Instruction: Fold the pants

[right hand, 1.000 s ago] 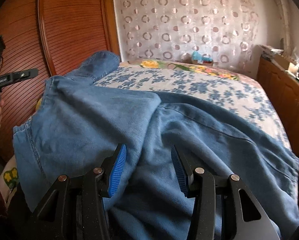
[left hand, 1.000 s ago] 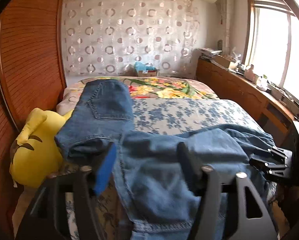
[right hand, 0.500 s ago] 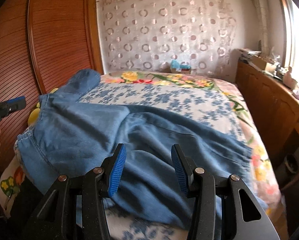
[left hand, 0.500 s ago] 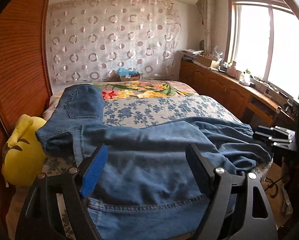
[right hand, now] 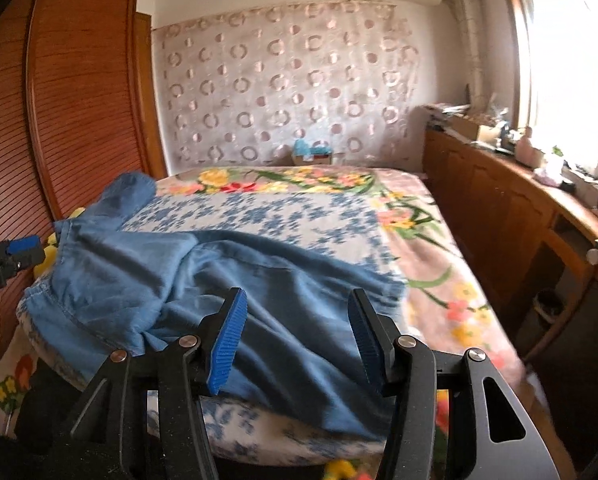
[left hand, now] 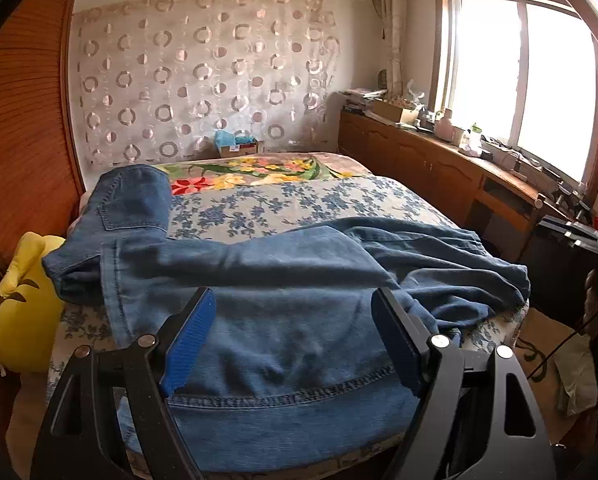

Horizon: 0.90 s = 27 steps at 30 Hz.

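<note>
Hand-held gripper, left (left hand: 295,340): jaws spread wide, nothing between the blue pads, hovering just above the near hem end of the jeans (left hand: 283,280). Right hand-held gripper (right hand: 295,340): also wide apart, empty, hanging over the other side of the denim. Left unit is also visible at the left edge of the right view, held in a hand.

Jeans lie crosswise on the near part of the bed (left hand: 339,200), on the blue-flower sheet. 1 section with a back pocket runs up toward the far left, the rest is spread across the front, with a rumpled bunch at the right end near the bed edge. Yellow plush toy (left hand: 23,304) sits left of the bed, beside the denim.

Step, as I read it: 1 fold laid, both grippers free, between grasps. Next move likely calls for regrasping 2 corners of an end, pinching through all layers, and smoothing the bunched right side before folding over.
</note>
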Each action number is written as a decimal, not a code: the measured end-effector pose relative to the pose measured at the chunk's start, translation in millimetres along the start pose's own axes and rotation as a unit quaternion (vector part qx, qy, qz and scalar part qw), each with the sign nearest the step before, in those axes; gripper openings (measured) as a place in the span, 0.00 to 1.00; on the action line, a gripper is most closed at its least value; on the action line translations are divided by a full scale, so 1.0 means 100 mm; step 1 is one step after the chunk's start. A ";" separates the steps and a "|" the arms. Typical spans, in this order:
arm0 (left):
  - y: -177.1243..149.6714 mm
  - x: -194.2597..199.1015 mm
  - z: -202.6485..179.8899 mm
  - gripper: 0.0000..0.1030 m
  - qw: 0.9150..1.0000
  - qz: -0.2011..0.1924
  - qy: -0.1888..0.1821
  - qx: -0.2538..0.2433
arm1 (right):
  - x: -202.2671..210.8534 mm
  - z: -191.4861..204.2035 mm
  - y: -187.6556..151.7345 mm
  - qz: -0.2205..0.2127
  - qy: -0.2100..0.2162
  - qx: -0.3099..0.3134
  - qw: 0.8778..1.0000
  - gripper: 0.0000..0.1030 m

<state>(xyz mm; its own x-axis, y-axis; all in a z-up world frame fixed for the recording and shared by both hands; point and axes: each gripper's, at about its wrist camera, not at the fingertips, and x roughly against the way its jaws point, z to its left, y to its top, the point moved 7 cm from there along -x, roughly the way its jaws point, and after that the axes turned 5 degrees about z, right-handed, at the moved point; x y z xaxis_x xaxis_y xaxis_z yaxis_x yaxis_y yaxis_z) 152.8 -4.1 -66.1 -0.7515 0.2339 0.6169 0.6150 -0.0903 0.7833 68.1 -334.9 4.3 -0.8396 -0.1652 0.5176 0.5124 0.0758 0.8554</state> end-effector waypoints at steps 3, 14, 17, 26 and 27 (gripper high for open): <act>-0.01 -0.03 -0.08 0.78 1.000 0.003 -0.005 -0.005 | 0.17 -0.09 0.06 -0.011 -0.020 0.009 1.000 0.53; -0.15 -0.20 -0.29 0.78 0.999 0.026 -0.022 -0.011 | 0.27 -0.23 -0.07 0.000 -0.052 0.006 0.999 0.55; -0.20 -0.25 -0.33 0.78 0.999 0.035 -0.024 -0.013 | 0.09 -0.25 -0.19 0.022 -0.055 0.006 0.998 0.55; -0.34 -0.37 -0.40 0.78 0.998 0.056 -0.030 -0.014 | -0.46 -0.54 -0.55 0.103 -0.033 -0.049 0.993 0.55; -0.35 -0.37 -0.40 0.78 0.998 0.057 -0.030 -0.014 | -0.48 -0.57 -0.57 0.108 -0.030 -0.056 0.992 0.55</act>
<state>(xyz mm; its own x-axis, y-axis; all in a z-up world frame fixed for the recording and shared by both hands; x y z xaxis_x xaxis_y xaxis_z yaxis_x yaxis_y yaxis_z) 149.5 -48.8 -113.8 -0.6605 0.2786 0.6972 0.6881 -0.1470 0.7106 89.5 -387.4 -70.6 -0.7149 -0.0975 0.6924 0.6962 -0.0071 0.7178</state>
